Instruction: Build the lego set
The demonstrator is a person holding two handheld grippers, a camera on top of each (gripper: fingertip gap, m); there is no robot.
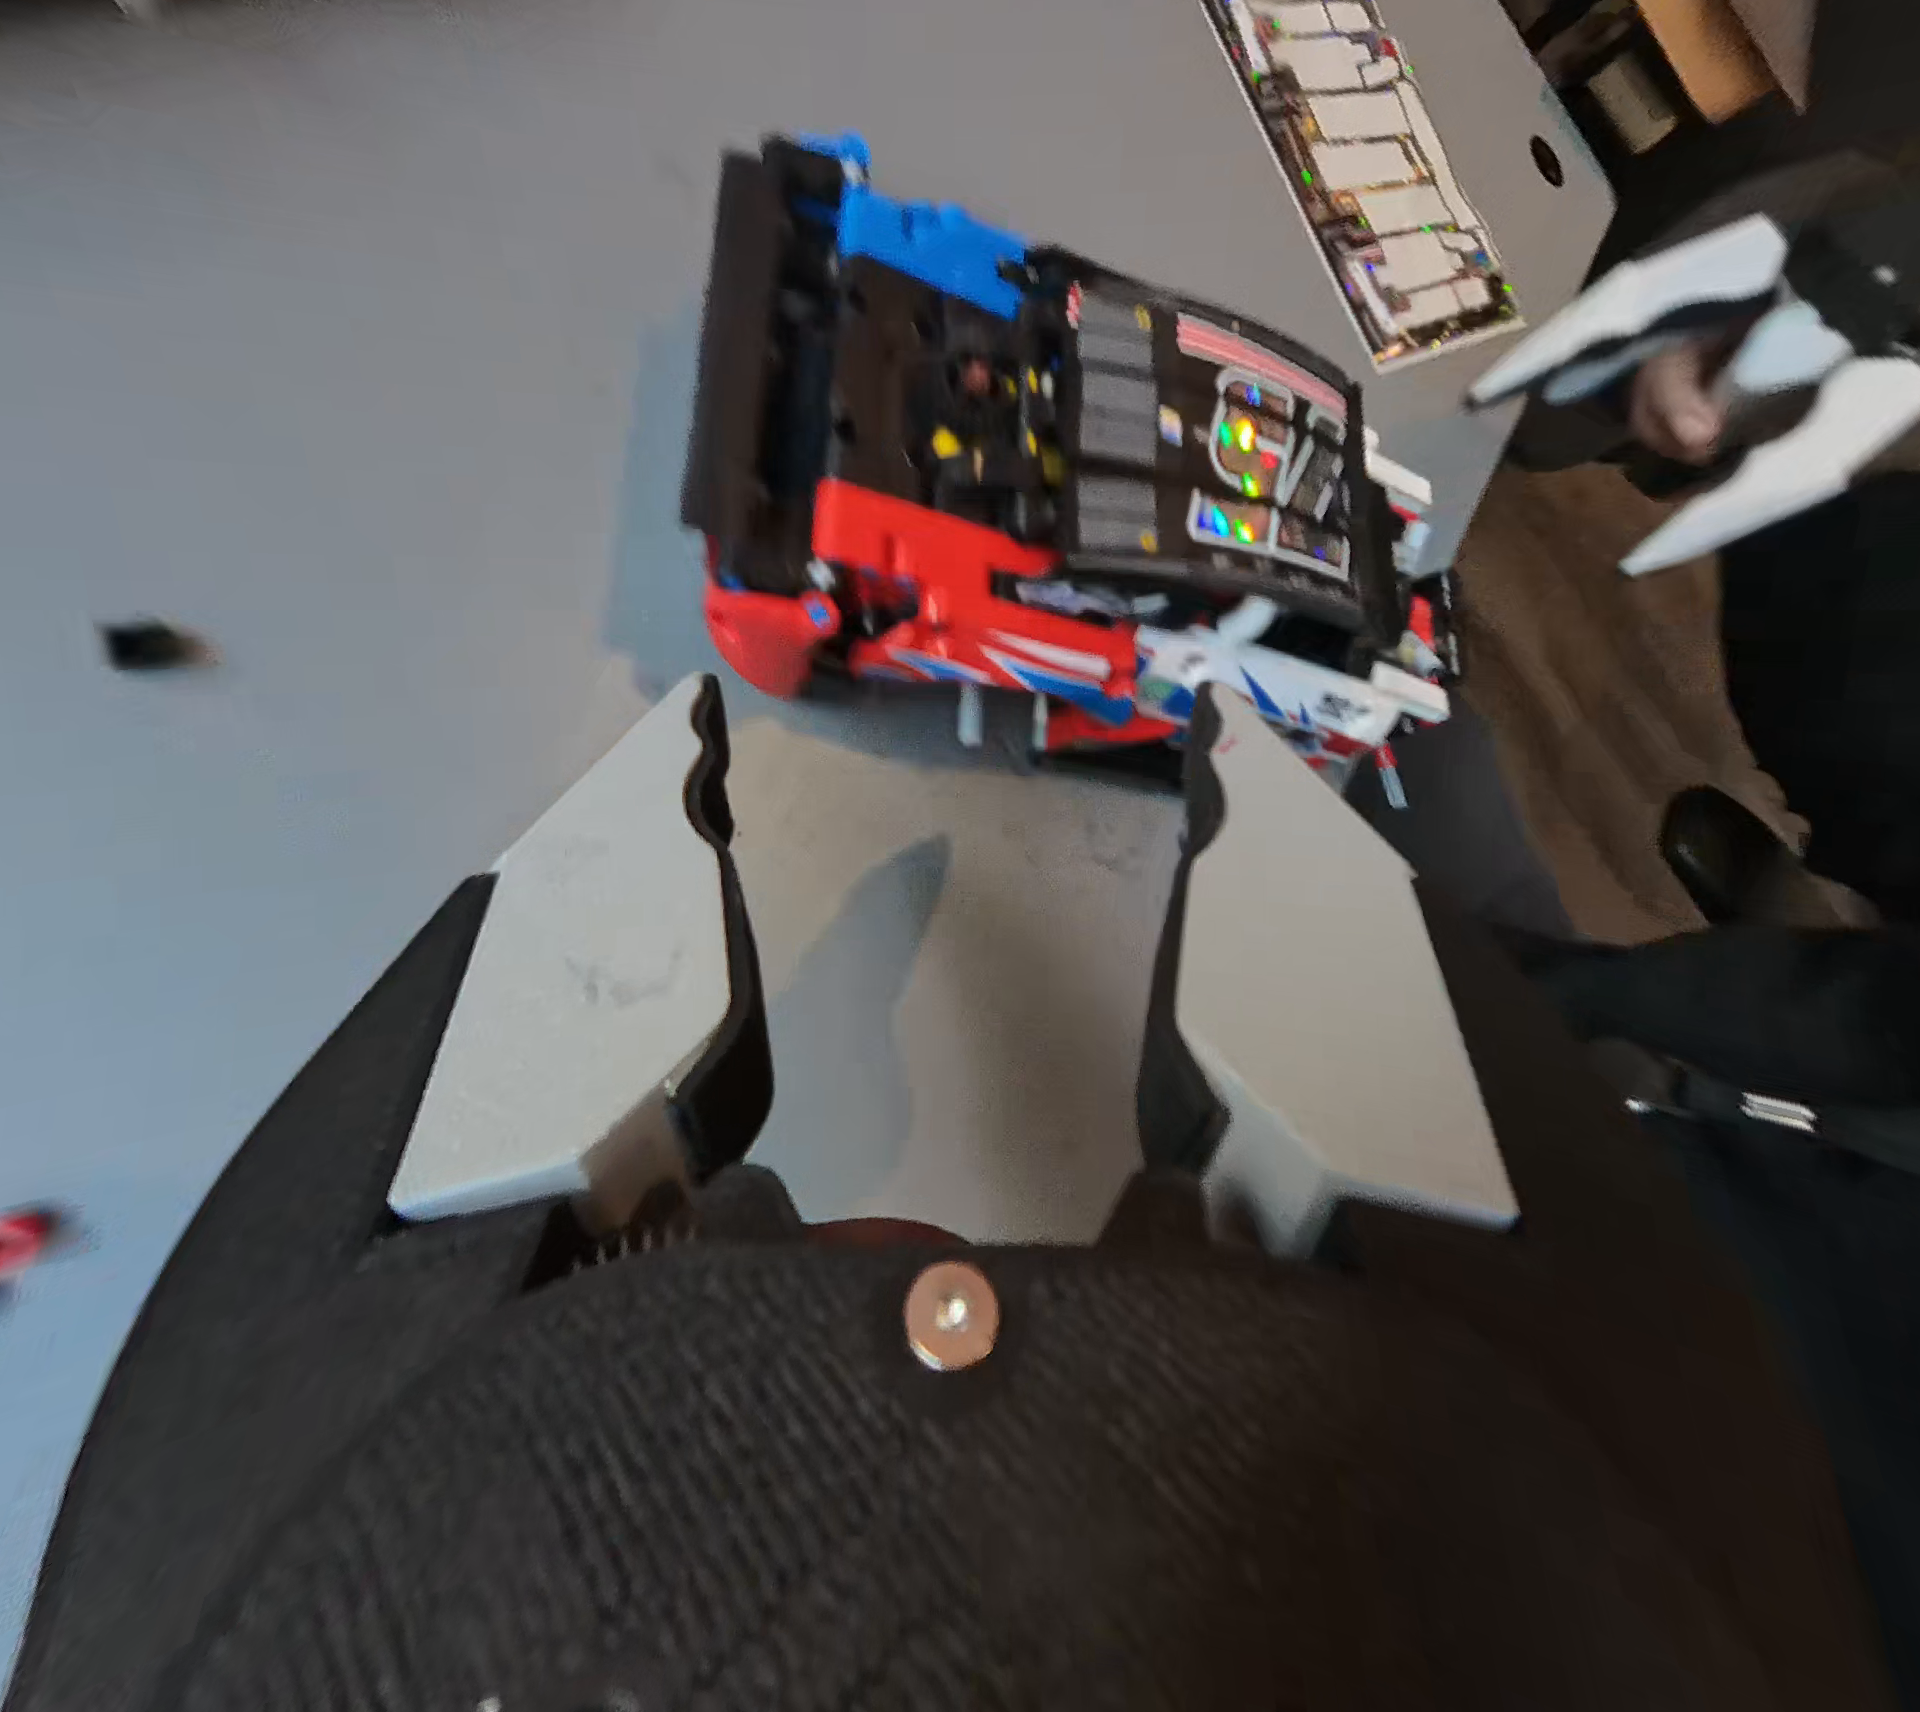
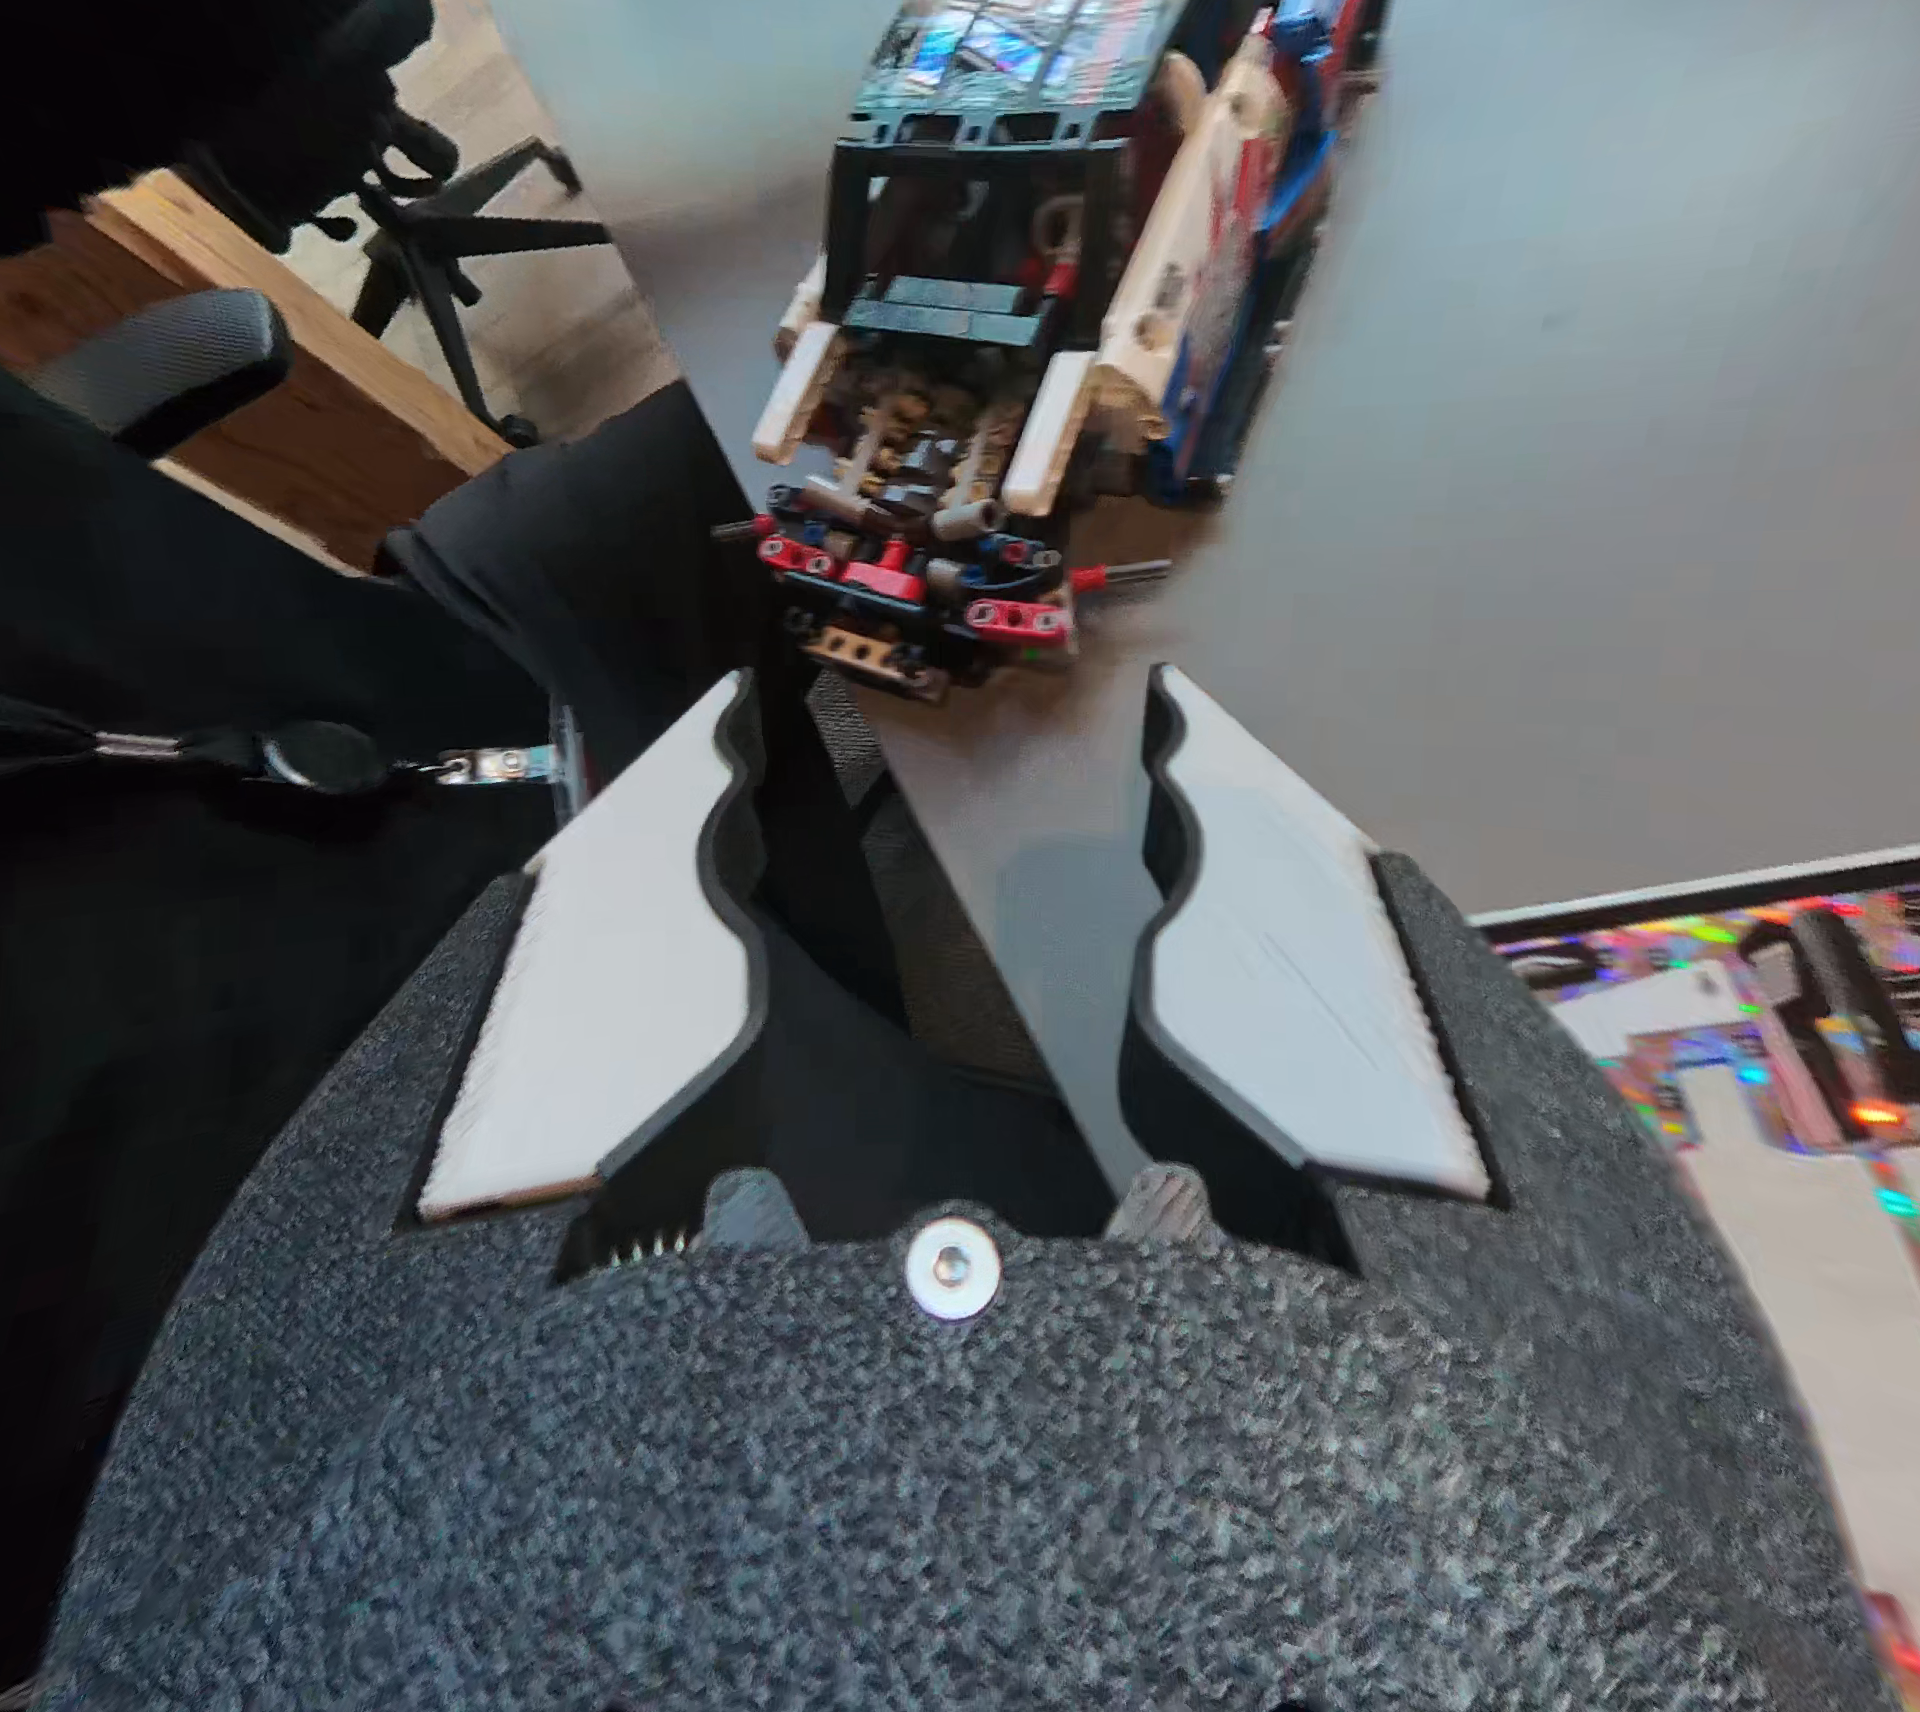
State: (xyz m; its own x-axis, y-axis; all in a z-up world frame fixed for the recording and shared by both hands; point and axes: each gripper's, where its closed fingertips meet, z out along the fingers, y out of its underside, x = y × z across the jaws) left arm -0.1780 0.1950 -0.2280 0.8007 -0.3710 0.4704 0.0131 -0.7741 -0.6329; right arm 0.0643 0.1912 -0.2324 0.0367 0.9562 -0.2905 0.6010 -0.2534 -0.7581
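Half-built red, blue, white and black lego car (image 1: 1049,457) lies mid grey table (image 1: 312,415), likely for access; left gripper (image 1: 951,732) just beside it and right gripper (image 2: 945,717) near it both gape wide, empty.

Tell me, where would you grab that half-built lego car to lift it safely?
Probably across the lego car at its solid red-and-blue rear body, the left gripper coming from above with one finger on each long side. Those flanks look flat and parallel; the exposed front end is loose-looking pins and rods.
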